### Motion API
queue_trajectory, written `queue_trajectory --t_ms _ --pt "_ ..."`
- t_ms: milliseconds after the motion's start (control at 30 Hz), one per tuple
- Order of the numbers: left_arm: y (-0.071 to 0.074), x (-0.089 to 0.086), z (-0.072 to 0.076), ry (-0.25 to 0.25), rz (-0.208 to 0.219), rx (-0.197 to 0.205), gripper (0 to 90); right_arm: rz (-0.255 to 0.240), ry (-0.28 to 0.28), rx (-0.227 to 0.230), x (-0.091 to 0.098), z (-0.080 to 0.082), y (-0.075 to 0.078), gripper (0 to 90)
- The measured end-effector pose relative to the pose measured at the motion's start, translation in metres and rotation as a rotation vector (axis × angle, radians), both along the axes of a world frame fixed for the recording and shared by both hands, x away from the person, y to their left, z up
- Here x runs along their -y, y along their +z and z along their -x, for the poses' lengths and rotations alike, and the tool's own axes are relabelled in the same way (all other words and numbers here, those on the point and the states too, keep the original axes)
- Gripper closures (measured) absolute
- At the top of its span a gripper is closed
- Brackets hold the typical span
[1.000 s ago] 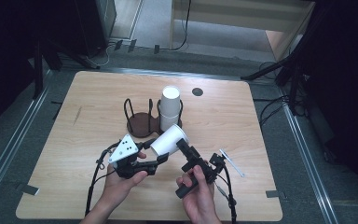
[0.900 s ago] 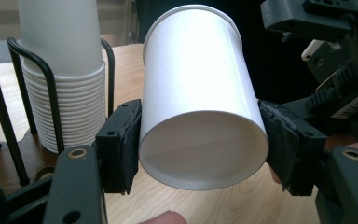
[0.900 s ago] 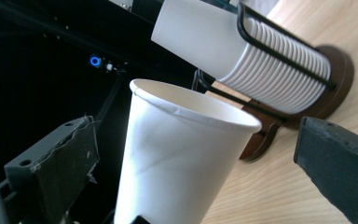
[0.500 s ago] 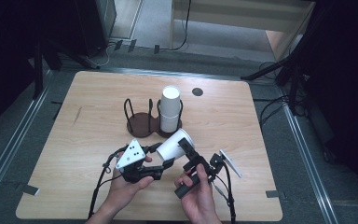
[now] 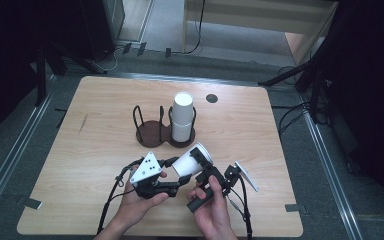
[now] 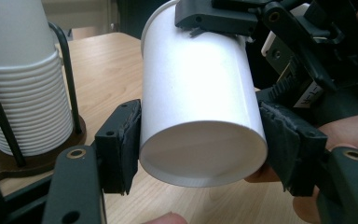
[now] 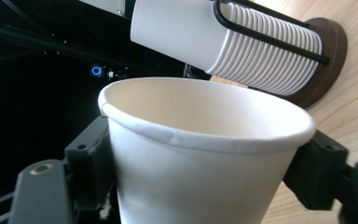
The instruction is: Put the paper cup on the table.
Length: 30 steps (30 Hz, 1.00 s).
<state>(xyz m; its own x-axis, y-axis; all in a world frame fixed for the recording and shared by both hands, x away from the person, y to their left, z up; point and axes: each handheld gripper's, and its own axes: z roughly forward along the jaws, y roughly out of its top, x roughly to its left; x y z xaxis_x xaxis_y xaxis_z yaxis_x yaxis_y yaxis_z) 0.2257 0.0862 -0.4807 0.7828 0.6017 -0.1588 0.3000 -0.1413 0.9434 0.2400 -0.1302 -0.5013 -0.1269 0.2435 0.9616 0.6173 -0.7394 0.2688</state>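
The white paper cup (image 5: 192, 161) hangs tilted above the pale wooden tabletop (image 5: 90, 150) near its front edge. The left hand-held gripper (image 6: 200, 149) clamps its base; the right hand-held gripper (image 7: 205, 163), jaws just closing, squeezes below the rim. Release one side gently to avoid crushing

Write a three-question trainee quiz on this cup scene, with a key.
1. True or false: the left tongs are clamped on the base end of the loose paper cup.
2. Where does the stack of cups stand? A. in the right ring of the wire holder B. in its left ring C. flat on the table
3. Fill in: the right tongs sit on either side of the loose cup just below its ____.

Key: 1. true. 2. A. 3. rim; those jaws have just been closing, and both now touch the cup wall.
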Motion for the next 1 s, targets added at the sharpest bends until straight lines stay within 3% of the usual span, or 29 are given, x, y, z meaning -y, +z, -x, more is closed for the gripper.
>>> queue_trajectory --t_ms 133,200,467,533,700,733,767,833,1000 --pt "0.002 -0.001 -0.001 -0.008 -0.026 -0.027 29.1 0.011 -0.009 0.023 0.0 0.001 -0.001 25.4" --pt "0.002 -0.003 -0.002 -0.009 -0.019 -0.04 17.3 0.024 -0.033 0.057 0.002 0.002 0.001 25.9" --pt "0.005 -0.011 -0.005 -0.003 0.008 -0.051 13.2 0.108 -0.107 0.121 0.009 0.0 0.003 26.8" --pt "0.006 -0.013 -0.006 0.004 0.007 -0.05 11.9 0.157 -0.137 0.166 0.011 -0.002 0.003 26.9" --pt "0.005 -0.017 -0.007 0.014 0.009 -0.057 10.5 0.214 -0.172 0.203 0.015 -0.004 0.004 27.1" --pt "0.006 -0.018 -0.007 0.016 0.009 -0.056 10.4 0.257 -0.187 0.223 0.016 -0.006 0.005 27.2" --pt "0.006 -0.019 -0.007 0.018 0.015 -0.058 10.4 0.257 -0.187 0.223 0.016 -0.006 0.005 27.2" --pt "0.006 -0.021 -0.007 0.023 0.019 -0.061 10.1 0.314 -0.212 0.258 0.018 -0.008 0.005 27.2" --pt "0.008 -0.027 -0.01 0.032 0.028 -0.066 10.1 0.398 -0.244 0.294 0.025 -0.012 0.003 27.3"
